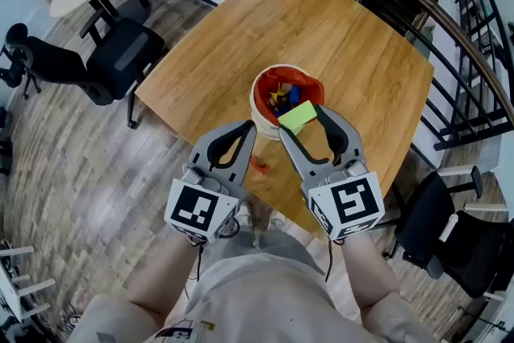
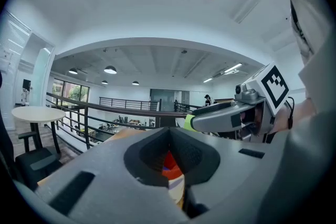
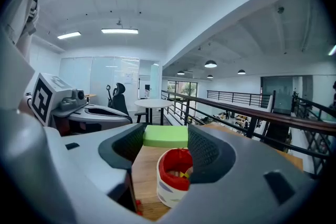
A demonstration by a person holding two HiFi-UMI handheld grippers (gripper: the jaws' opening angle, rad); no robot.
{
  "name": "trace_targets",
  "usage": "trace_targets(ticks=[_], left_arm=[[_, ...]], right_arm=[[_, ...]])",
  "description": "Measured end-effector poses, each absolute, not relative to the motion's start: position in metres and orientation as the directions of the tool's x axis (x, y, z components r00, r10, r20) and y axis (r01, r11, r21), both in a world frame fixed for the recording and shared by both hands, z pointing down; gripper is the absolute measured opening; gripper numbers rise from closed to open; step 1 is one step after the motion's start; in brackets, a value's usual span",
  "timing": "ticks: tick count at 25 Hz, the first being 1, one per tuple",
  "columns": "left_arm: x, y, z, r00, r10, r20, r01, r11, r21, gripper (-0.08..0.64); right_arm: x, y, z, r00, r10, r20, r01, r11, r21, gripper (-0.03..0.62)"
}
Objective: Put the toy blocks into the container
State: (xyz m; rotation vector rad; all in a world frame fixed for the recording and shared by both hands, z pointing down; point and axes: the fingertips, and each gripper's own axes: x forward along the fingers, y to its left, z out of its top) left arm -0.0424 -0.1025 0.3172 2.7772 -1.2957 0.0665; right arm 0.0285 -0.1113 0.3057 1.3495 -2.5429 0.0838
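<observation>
Pinched in the jaws of the right gripper (image 1: 299, 118): green block (image 1: 296, 116), poised at the near rim of the container (image 1: 259, 121). Beside the container, left gripper (image 1: 250, 128), jaws pressed together, empty. Probably best: centre over the container's mouth before releasing.

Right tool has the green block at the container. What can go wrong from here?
1. The green block in the right tool looks over the near rim of the container, not its middle; released now it may bounce out.
2. The shut left tool is close beside the container and could nudge it.
3. The small red piece on the table may get knocked away.
</observation>
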Motion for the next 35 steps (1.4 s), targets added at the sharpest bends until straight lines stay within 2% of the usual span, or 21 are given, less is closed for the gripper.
trace_targets(ticks=[15, 35], left_arm=[[-0.026, -0.145, 0.35, 0.654, -0.744, 0.139, -0.755, -0.653, 0.059, 0.012], [-0.01, -0.175, 0.413, 0.673, -0.7, 0.237, -0.736, -0.664, 0.129, 0.012]], right_arm=[[0.039, -0.169, 0.352, -0.443, -0.823, 0.357, -0.863, 0.499, 0.078, 0.264], [0.049, -0.2, 0.467, -0.359, -0.679, 0.64, -0.852, 0.518, 0.072, 0.265]])
